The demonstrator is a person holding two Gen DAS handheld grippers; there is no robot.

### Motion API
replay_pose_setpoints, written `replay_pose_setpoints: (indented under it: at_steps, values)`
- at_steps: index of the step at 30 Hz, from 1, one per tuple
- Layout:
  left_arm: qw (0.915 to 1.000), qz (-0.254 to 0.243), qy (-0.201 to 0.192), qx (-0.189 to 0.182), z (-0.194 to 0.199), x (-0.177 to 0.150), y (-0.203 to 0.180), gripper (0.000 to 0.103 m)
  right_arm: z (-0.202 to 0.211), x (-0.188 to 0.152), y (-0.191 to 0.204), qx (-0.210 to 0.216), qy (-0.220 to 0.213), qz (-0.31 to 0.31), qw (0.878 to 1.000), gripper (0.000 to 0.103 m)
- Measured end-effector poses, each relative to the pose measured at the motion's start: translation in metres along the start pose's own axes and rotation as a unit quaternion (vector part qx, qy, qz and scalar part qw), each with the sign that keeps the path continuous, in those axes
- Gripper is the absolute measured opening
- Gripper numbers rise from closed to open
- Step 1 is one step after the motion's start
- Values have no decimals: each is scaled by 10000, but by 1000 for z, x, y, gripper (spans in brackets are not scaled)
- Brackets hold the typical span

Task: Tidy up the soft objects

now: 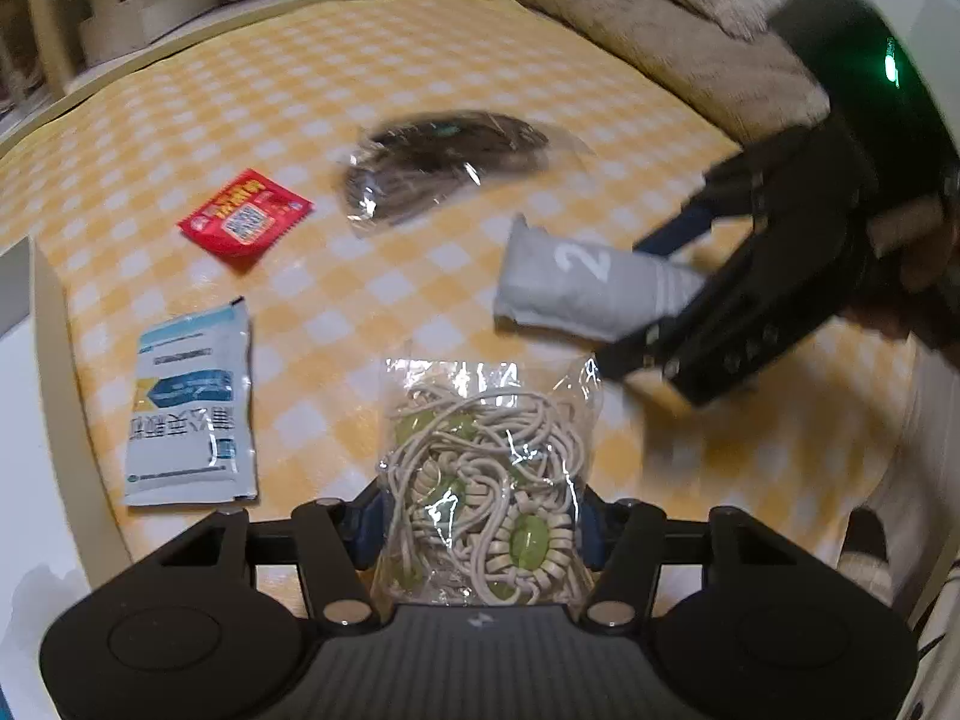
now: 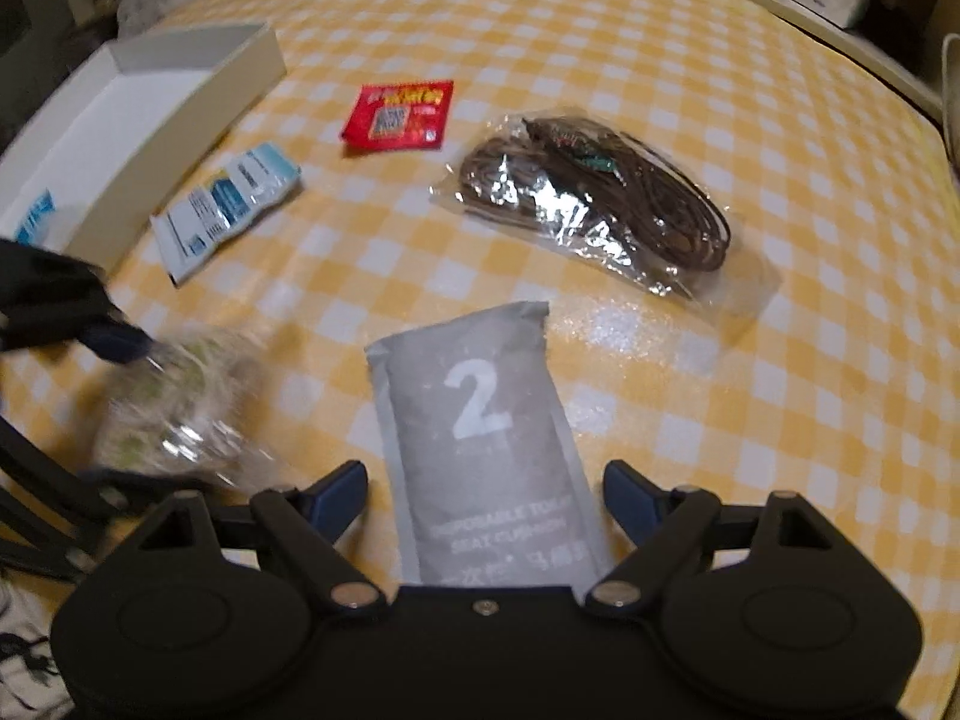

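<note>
A clear bag of beige cord with green beads (image 1: pixel 486 480) lies on the yellow checked tablecloth (image 1: pixel 336 90), and my left gripper (image 1: pixel 480 525) is shut on its lower sides, both blue pads against the plastic. In the right wrist view the same bag (image 2: pixel 174 414) is blurred at the left. A grey pouch marked "2" (image 2: pixel 480 420) lies flat between the fingers of my right gripper (image 2: pixel 483 486), which is open with a gap on each side. The left wrist view shows the pouch (image 1: pixel 570 288) with the right gripper (image 1: pixel 654 300) over its end.
A red sachet (image 2: pixel 399 117), a blue-and-white packet (image 2: pixel 231 204) and a clear bag of brown cord (image 2: pixel 600 204) lie further out. A white open box (image 2: pixel 180 96) stands at the table's left edge. Beige fabric (image 1: pixel 660 18) is piled at the far right.
</note>
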State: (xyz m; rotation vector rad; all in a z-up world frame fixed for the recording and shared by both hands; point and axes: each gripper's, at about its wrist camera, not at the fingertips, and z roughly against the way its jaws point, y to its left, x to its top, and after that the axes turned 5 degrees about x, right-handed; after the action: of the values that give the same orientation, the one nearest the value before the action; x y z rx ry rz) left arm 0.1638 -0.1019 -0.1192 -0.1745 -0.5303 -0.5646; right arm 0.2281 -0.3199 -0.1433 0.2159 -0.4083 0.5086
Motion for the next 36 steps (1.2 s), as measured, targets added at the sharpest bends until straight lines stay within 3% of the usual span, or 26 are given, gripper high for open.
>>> replay_pose_setpoints:
  at_steps: [2, 7, 16, 25, 36]
  values:
    - [10000, 65, -55, -4, 2, 3, 1, 58, -2, 0, 1, -18, 2, 42, 10000, 82]
    - [9997, 142, -155, 98, 6, 4, 2, 58, 2, 3, -1, 1, -42, -133, 9999, 62]
    - [9970, 419, -569, 312, 24, 11, 11, 57, 8, 5, -1, -127, -173, -427, 9989, 55]
    - [9891, 748, -1129, 580, 61, 26, 26, 56, 47, 11, 15, -119, -959, -740, 9926, 52]
    - [9742, 1064, -1592, 1193, 118, 33, 71, 56, 84, 45, 41, -296, -1871, -1494, 9705, 52]
